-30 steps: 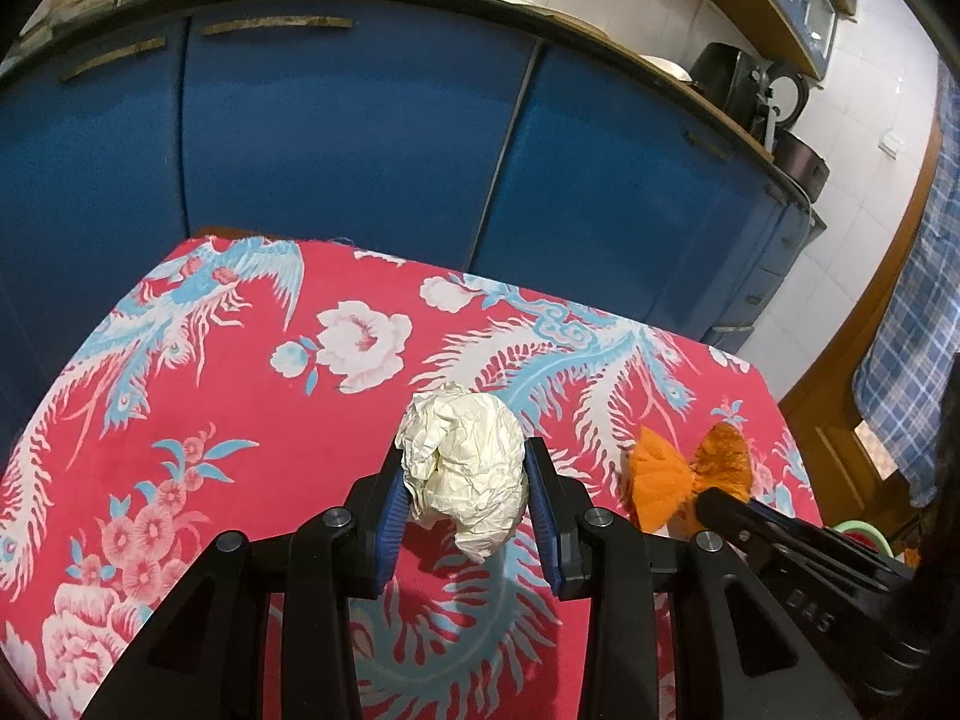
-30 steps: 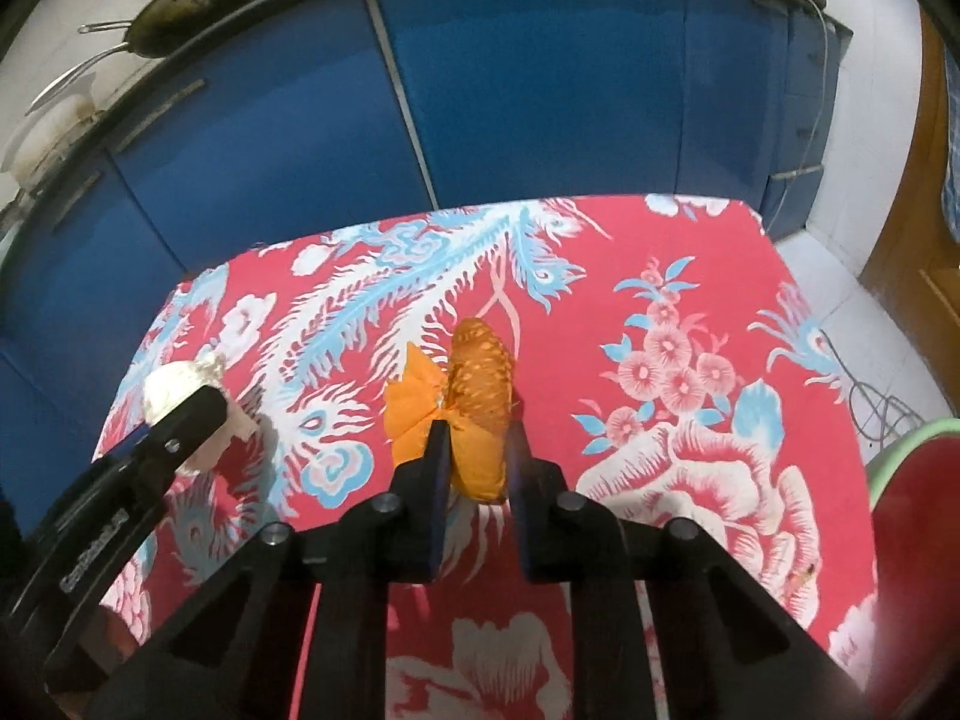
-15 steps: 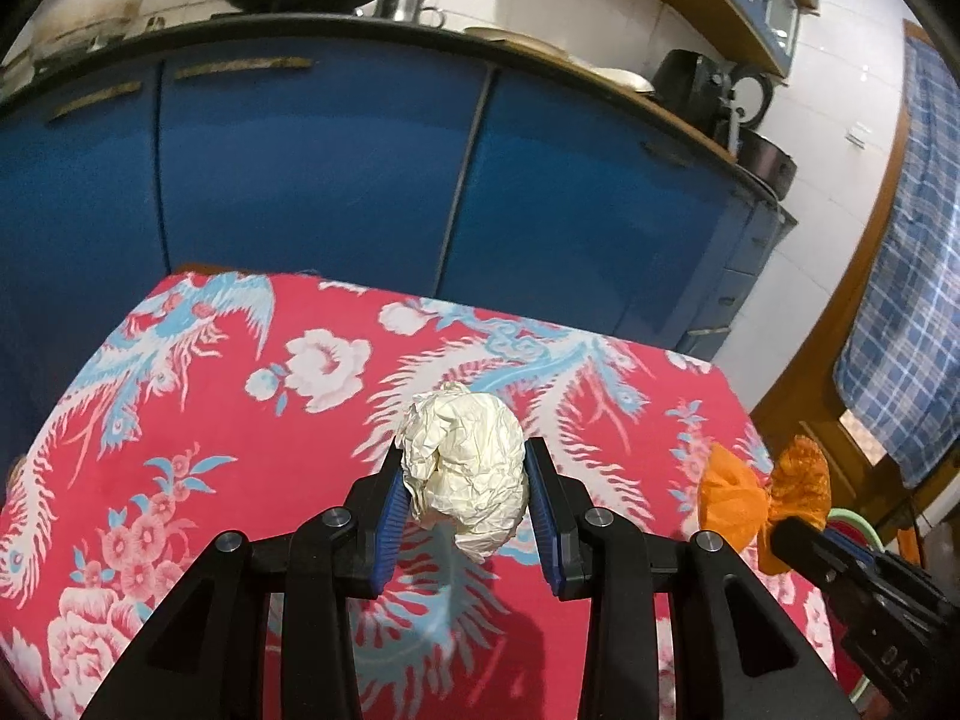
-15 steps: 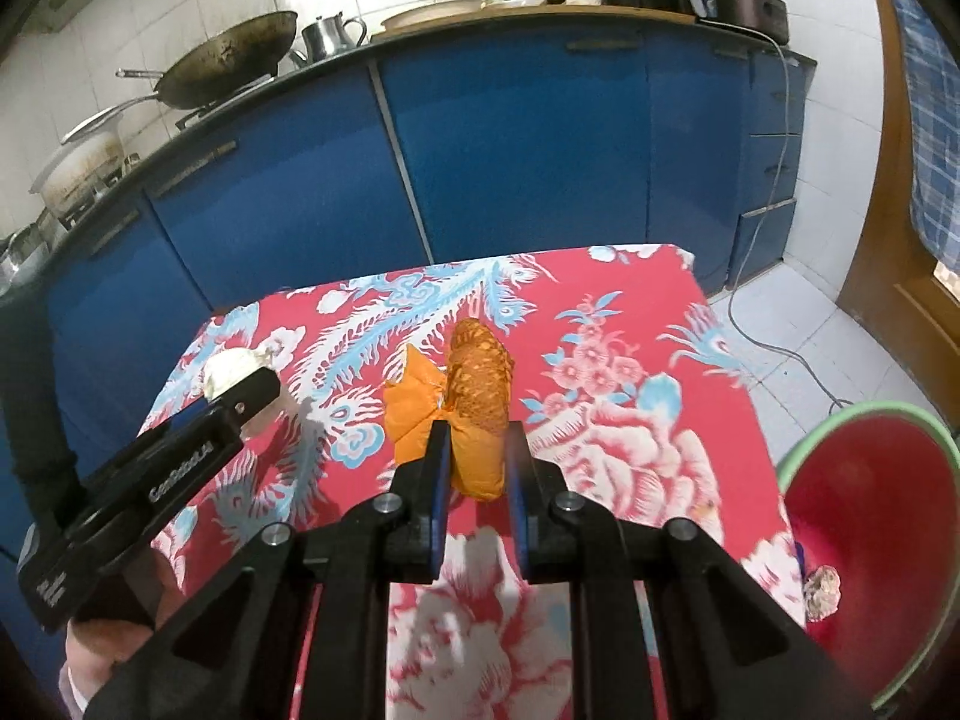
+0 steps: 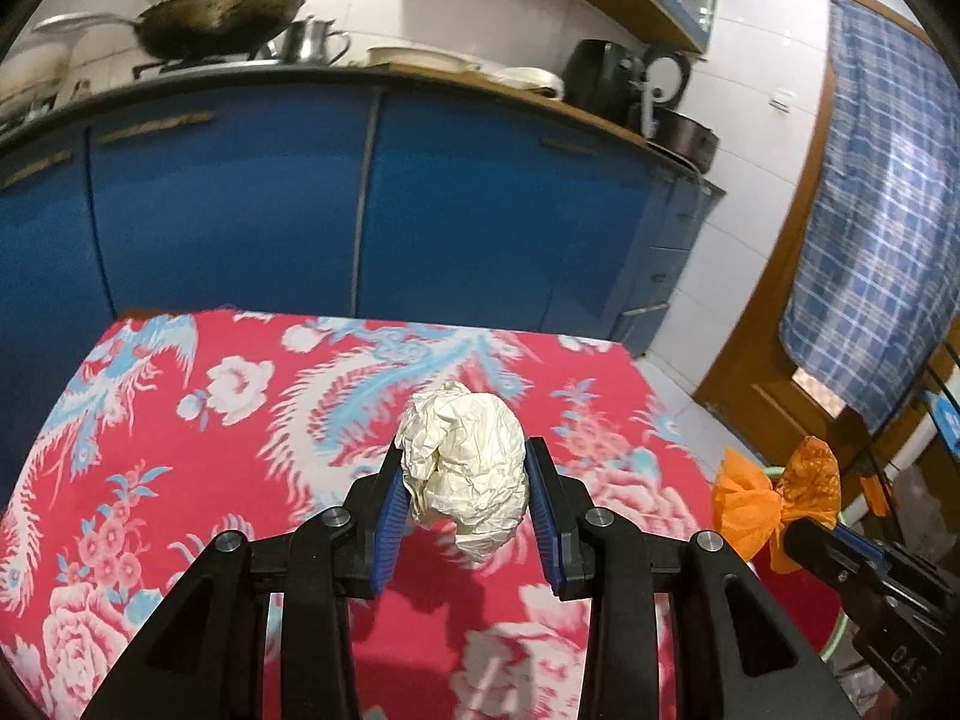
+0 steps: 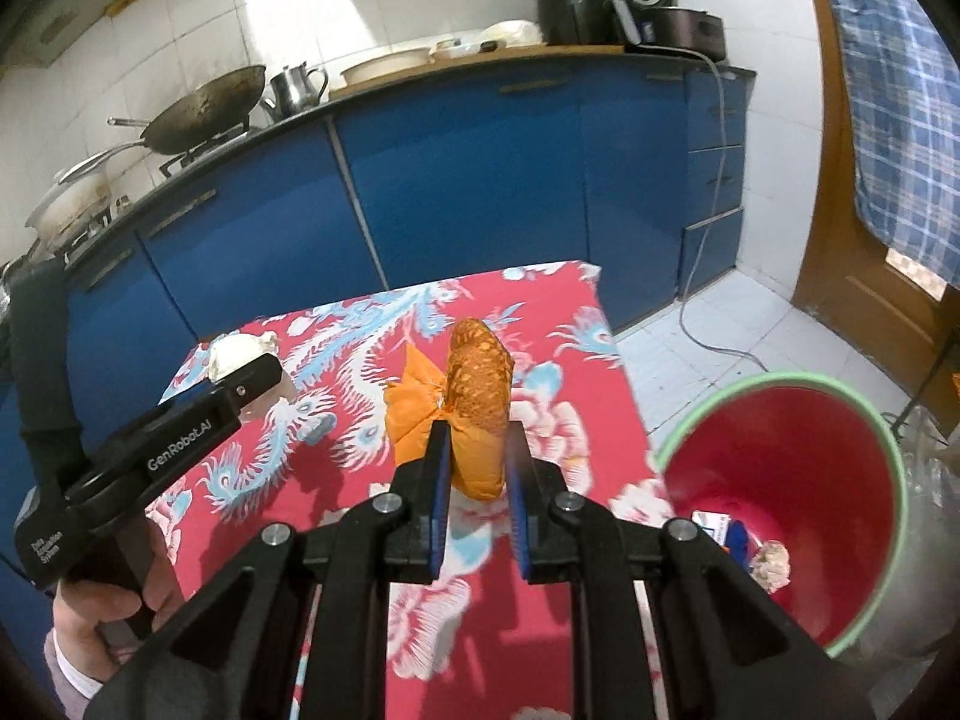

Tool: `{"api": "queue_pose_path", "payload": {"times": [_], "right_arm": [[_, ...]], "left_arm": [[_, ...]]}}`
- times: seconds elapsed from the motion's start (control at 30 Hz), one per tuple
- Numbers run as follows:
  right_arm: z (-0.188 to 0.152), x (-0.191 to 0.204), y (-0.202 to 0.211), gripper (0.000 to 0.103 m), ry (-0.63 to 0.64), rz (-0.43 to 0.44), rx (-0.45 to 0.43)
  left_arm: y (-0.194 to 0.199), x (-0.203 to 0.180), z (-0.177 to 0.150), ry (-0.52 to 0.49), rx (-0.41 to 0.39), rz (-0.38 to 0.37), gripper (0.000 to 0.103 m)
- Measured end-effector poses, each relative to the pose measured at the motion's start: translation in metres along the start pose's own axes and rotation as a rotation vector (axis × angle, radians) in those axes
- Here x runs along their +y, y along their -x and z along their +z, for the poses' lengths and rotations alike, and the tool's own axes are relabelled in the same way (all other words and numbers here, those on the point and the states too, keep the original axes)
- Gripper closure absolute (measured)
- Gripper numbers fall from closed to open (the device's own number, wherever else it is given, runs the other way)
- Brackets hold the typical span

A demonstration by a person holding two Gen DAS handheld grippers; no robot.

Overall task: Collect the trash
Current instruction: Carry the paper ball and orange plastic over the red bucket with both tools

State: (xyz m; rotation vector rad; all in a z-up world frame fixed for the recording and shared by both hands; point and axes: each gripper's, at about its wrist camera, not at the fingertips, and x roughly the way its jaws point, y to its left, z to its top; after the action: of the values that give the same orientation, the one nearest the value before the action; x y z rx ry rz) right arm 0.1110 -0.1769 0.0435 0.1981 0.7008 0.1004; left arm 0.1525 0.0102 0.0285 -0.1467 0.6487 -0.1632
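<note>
A crumpled cream paper ball [image 5: 465, 471] hangs above the red flowered tablecloth [image 5: 198, 438], with my left gripper [image 5: 465, 501] shut on its sides. My right gripper [image 6: 477, 459] is shut on an orange wrapper [image 6: 474, 402] tied in the middle, also lifted off the cloth [image 6: 288, 450]. In the left wrist view the orange wrapper [image 5: 774, 495] shows at the right, past the table's edge. The right wrist view shows the paper ball [image 6: 234, 354] at the left, and a red bin with a green rim [image 6: 780, 474] on the floor at the right, holding a few scraps.
Blue kitchen cabinets [image 5: 420, 198] run behind the table, with a wok [image 5: 222, 18], a kettle and appliances on the counter. A cable [image 6: 696, 276] trails down to the tiled floor. A wooden door and a blue checked cloth [image 5: 888, 192] stand at the right. A hand [image 6: 108, 606] holds the left gripper's handle.
Both grippers have risen and swung right with their loads. The orange wrapper has gone from over the cloth to beyond its right edge. The red bin has come fully into the right wrist view.
</note>
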Motion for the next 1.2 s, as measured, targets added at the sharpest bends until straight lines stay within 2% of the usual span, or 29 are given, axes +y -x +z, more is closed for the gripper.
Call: {"api": "queue_pose_path", "payload": {"times": [0.27,0.67,1.2], "right_arm": [[-0.010,-0.028,0.032,0.084,-0.047,-0.023,-0.042],[-0.029,-0.081,0.070,0.083,-0.150,-0.082,-0.091],[-0.054,-0.153,0.080,0.083,-0.288,-0.144,-0.098]], "left_arm": [[0.022,-0.040,-0.004,-0.058,-0.015,-0.049,0.065],[0.033,-0.105,-0.020,-0.144,0.014,-0.159,0.065],[0.001,-0.190,-0.052,-0.268,0.116,-0.286,0.065]]}}
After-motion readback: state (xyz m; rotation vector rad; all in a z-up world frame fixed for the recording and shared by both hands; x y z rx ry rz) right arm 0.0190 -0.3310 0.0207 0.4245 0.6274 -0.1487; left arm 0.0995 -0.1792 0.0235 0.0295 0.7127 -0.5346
